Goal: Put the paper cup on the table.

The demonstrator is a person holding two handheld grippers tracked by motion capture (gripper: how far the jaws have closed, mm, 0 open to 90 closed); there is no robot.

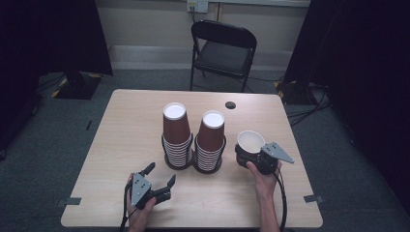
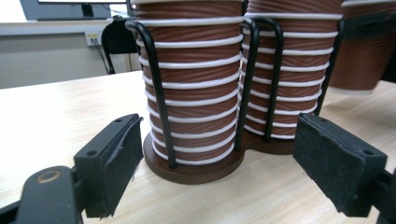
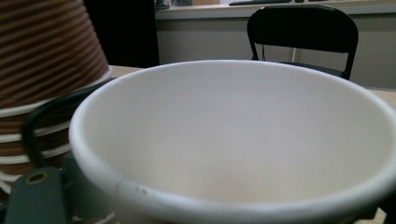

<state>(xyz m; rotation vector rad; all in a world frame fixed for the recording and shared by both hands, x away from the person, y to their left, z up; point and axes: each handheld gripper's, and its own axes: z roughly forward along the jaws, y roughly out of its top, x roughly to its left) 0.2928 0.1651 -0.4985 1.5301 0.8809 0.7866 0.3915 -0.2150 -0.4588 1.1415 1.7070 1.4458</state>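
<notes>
two stacks of brown ribbed paper cups (image 1: 176, 130) with white rims and white bases sit in a black wire holder (image 2: 156, 84) on a dark brown base. a single cup (image 1: 250, 141) is white inside. pale wood-grain table (image 1: 121, 125); black chair (image 1: 222, 48) at twelve o'clock.

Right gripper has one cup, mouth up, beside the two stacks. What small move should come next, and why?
Probably carry the cup clear of the right stack and set it on bare table. The right gripper grips it mouth up beside the holder, while the stacked cups are upside down and the left gripper hangs open.
</notes>
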